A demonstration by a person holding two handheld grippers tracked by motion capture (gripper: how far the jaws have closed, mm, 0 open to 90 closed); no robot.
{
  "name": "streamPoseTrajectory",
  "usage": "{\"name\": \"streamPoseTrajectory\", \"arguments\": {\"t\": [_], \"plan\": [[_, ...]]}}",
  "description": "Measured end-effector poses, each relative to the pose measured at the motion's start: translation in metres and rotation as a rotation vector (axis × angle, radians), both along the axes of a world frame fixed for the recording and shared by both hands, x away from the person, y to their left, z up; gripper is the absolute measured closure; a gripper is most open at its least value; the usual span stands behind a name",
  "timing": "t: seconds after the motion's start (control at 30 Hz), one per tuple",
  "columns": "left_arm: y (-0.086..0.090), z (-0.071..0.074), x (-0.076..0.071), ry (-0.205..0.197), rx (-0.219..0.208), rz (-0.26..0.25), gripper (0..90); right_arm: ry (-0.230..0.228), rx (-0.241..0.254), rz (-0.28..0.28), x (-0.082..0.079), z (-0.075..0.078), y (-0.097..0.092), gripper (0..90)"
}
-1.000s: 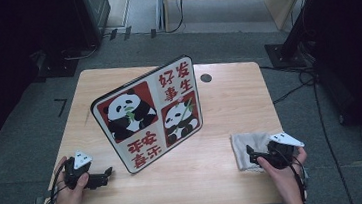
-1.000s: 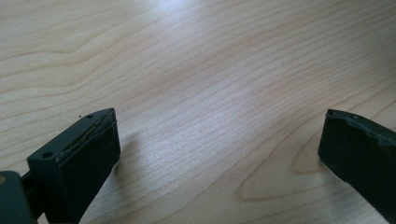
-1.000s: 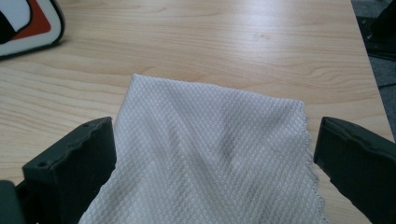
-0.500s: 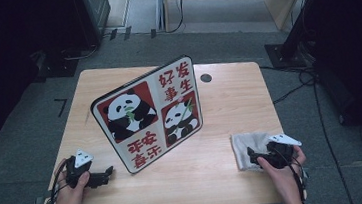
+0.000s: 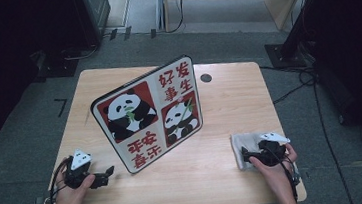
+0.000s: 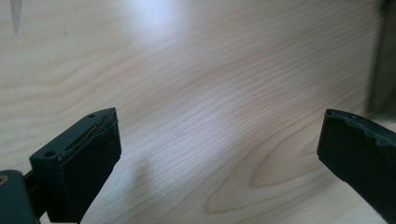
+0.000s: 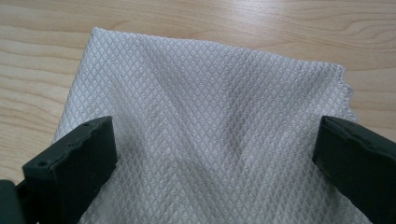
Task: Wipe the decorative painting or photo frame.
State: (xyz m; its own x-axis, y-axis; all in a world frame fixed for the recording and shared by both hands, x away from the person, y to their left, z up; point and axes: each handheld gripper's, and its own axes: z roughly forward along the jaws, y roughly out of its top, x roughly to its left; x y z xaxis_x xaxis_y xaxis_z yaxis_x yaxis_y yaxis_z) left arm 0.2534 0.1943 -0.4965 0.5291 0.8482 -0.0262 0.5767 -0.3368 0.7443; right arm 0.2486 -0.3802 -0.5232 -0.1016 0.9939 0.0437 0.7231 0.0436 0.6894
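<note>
Both grippers are hardly moving since before; right gripper (image 7: 210,154) is sitting low over the grey cloth (image 7: 210,93) at the table's (image 5: 226,178) right edge, jaws wide apart; left gripper (image 6: 219,154) is gaping too; push down first, then be pinching the cloth.

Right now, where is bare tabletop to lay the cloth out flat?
Bare wood lies between the panda sign and the grey cloth, and along the near edge between both hand-held grippers. The sign crowds the middle-left.

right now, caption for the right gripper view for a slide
Open right hand-held gripper poised over a grey waffle-weave cloth lying on the wooden table.
</note>
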Motion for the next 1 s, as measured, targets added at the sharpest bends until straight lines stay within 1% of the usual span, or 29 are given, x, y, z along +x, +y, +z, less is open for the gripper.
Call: {"name": "streamPoseTrajectory", "arguments": {"t": [0.03,0.07,0.13,0.17,0.2,0.27,0.37,0.43,0.47,0.53,0.7,0.73,0.77,0.83,0.97,1.0], "plan": [[0.000,0.003,-0.002,-0.010,-0.013,-0.007,0.0,-0.006,-0.007,0.001,0.000,-0.001,0.001,0.0],[-0.001,0.006,-0.004,-0.018,-0.030,-0.017,0.0,-0.015,-0.003,0.000,-0.001,-0.001,0.001,0.0],[-0.004,0.010,-0.007,-0.026,-0.048,-0.022,0.0,-0.032,-0.006,0.002,-0.003,-0.003,0.000,0.0],[-0.006,0.012,-0.009,-0.029,-0.055,-0.031,0.0,-0.036,-0.006,0.001,-0.003,-0.003,0.000,0.0],[-0.008,0.014,-0.010,-0.033,-0.060,-0.041,0.0,-0.035,-0.005,0.000,-0.004,-0.003,0.000,0.0],[-0.013,0.019,-0.013,-0.042,-0.082,-0.063,0.0,-0.036,-0.004,0.000,-0.004,-0.003,0.000,0.0],[-0.023,0.024,-0.013,-0.051,-0.094,-0.076,0.0,-0.040,-0.002,-0.001,-0.005,-0.003,0.001,1.7],[-0.027,0.025,-0.012,-0.051,-0.101,-0.094,0.0,-0.050,-0.004,0.002,-0.007,-0.003,0.002,4.5],[-0.029,0.026,-0.012,-0.052,-0.102,-0.094,0.0,-0.052,-0.003,-0.002,-0.007,-0.003,0.002,5.4],[-0.035,0.027,-0.010,-0.041,-0.119,-0.110,0.0,-0.055,0.002,-0.003,-0.009,-0.003,0.004,7.2],[-0.049,0.029,-0.005,-0.037,-0.115,-0.128,0.0,-0.060,0.001,-0.002,-0.009,-0.003,0.004,7.7],[-0.052,0.029,-0.004,-0.038,-0.108,-0.121,0.0,-0.060,0.001,-0.002,-0.009,-0.003,0.004,7.9],[-0.055,0.029,-0.002,-0.047,-0.109,-0.104,0.0,-0.059,0.003,-0.002,-0.009,-0.002,0.004,8.1],[-0.058,0.029,0.001,-0.050,-0.118,-0.098,6.5,-0.061,0.004,0.002,-0.009,-0.002,0.004,9.5],[-0.067,0.026,0.006,-0.036,-0.117,-0.106,7.2,-0.067,0.005,0.009,-0.011,-0.002,0.005,12.9],[-0.068,0.026,0.007,-0.034,-0.120,-0.108,10.0,-0.069,0.005,0.010,-0.011,-0.002,0.005,13.8]]}}
